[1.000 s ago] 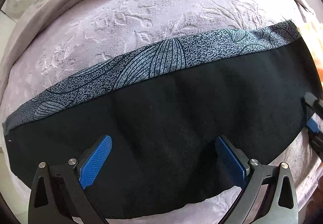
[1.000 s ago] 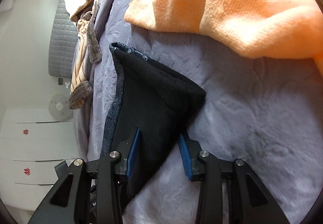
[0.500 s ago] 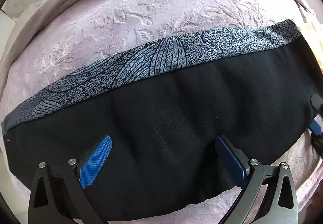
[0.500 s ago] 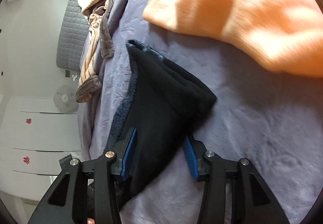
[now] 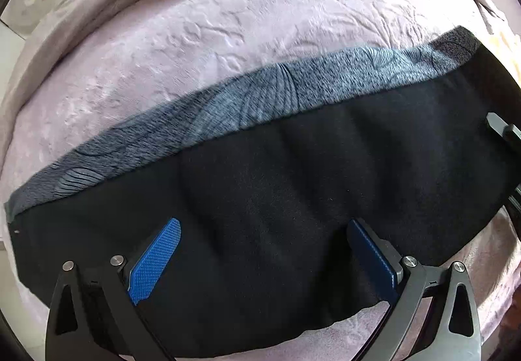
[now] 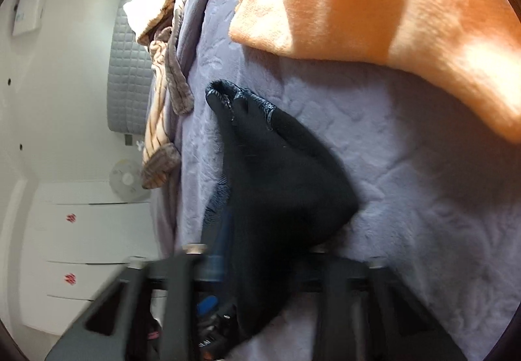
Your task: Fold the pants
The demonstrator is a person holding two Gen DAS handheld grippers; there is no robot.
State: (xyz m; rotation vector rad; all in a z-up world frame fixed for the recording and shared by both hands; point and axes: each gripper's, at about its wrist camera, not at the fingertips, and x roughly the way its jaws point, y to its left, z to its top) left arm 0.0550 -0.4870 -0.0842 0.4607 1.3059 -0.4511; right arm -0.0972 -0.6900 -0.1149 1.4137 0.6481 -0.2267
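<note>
Closing right gripper (image 6: pixel 257 266) pinches pants (image 6: pixel 280 185); left gripper (image 5: pixel 263 247) straddles them

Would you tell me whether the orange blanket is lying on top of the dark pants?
No, the orange blanket lies apart from the pants, with bare lilac bedspread between them.

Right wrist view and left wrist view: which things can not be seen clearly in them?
- Right gripper, right wrist view: its fingers are motion-blurred, and the pants cover the far one. Its jaws have just been closing, with the pants between them.
- Right gripper, left wrist view: cut off by the right edge.
- Pants, left wrist view: lower part hidden behind the left gripper.
</note>
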